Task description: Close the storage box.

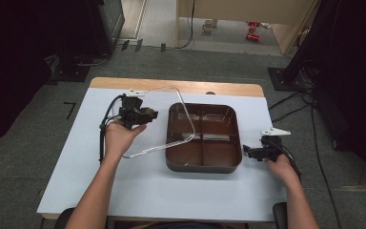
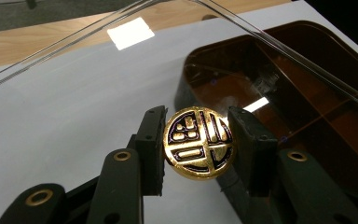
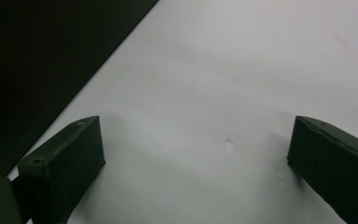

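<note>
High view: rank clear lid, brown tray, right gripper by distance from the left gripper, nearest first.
From the left gripper, at the table's left:
1. Clear lid: right at it, its gold round knob between the jaws, tilted over the tray's left side.
2. Brown tray: just past the lid, mid-table, four compartments.
3. Right gripper: farthest, beyond the tray's right edge, jaws open.

One brown tray (image 1: 204,164), four compartments; one clear lid (image 1: 181,102); one gold knob (image 2: 198,142); two grippers.
</note>
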Motion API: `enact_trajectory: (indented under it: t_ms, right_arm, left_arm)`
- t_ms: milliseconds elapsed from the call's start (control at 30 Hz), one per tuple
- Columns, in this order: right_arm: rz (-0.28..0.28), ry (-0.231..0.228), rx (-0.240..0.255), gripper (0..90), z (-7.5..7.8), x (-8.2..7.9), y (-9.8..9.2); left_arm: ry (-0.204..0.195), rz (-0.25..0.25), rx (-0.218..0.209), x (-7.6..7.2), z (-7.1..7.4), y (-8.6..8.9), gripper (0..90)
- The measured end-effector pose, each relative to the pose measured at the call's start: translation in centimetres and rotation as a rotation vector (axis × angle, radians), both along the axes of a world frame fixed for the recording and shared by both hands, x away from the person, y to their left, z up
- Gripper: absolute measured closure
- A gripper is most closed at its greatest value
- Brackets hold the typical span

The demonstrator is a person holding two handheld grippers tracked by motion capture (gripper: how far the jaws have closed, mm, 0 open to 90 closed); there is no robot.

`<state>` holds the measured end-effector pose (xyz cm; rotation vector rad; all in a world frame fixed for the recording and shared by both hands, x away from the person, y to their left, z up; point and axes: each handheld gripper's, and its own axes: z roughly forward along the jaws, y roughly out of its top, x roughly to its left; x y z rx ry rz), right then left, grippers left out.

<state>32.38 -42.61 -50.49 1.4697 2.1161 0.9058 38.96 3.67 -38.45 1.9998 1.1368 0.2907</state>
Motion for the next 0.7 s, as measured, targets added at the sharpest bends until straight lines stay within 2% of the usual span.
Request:
enact_trajectory:
  t_ms: [67, 233, 467, 600, 700]
  right_arm:
    - [0.0, 0.0, 0.0, 3.1, 0.0, 0.0, 0.0]
    - [0.0, -0.001, 0.0, 3.1, 0.0, 0.0, 0.0]
    - [-0.001, 0.001, 0.001, 3.1, 0.0, 0.0, 0.0]
    - [-0.001, 0.001, 0.001, 3.1, 0.0, 0.0, 0.0]
    - [-0.002, 0.001, 0.001, 3.1, 0.0, 0.0, 0.0]
  left_arm:
    - [-0.004, -0.023, 0.012, -0.1, -0.4, -1.0, 59.5]
    - [0.009, -0.054, 0.018, -0.2, -0.8, -2.0, 59.5]
    - [0.014, -0.107, 0.006, -0.6, -1.0, -4.1, 59.4]
    - [0.014, -0.127, 0.023, -0.7, -1.2, -5.1, 59.4]
    - [0.013, -0.16, 0.039, -0.8, -1.5, -6.6, 59.5]
